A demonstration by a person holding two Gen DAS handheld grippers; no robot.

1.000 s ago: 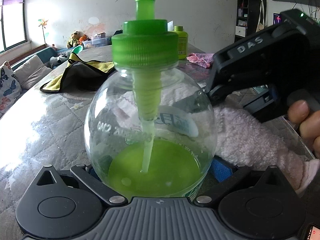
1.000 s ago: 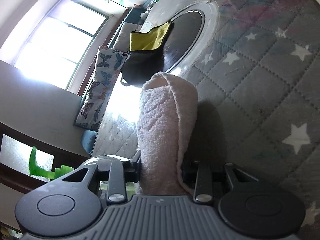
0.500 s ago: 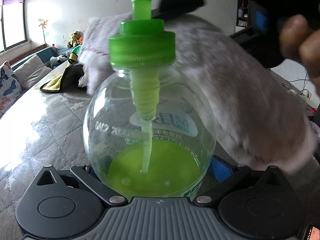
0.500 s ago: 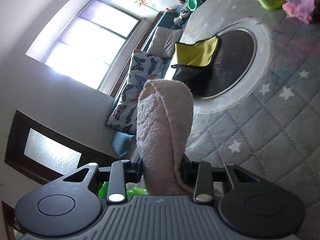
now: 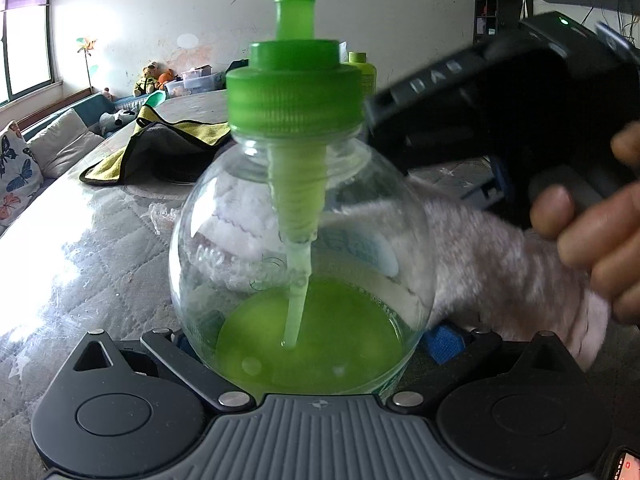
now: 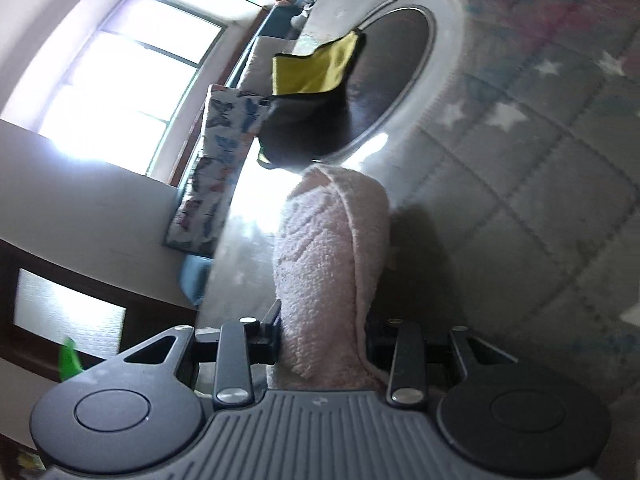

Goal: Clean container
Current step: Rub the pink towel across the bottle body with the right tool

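Observation:
A round clear pump bottle (image 5: 248,248) with a green cap (image 5: 294,92) and green liquid at its bottom stands upright between my left gripper's (image 5: 308,344) fingers, which are shut on its lower body. My right gripper (image 6: 320,340) is shut on a folded pink towel (image 6: 328,248). In the left wrist view its black body (image 5: 500,112), held by a hand (image 5: 592,232), comes in from the upper right. It holds the pink towel (image 5: 492,264) against the bottle's right and back side, and the towel's end shows through the glass.
A yellow and black cloth (image 5: 160,144) lies on a dark round turntable (image 6: 400,72) farther back on the quilted, star-patterned table cover (image 6: 520,160). A small green bottle (image 5: 362,72) stands behind the pump cap. A butterfly cushion (image 5: 16,168) lies on the sofa at left.
Half a second ago the right gripper held the towel up over the bottle's shoulder near the cap. It has come back down to the bottle's right side. The left gripper and bottle stayed put.

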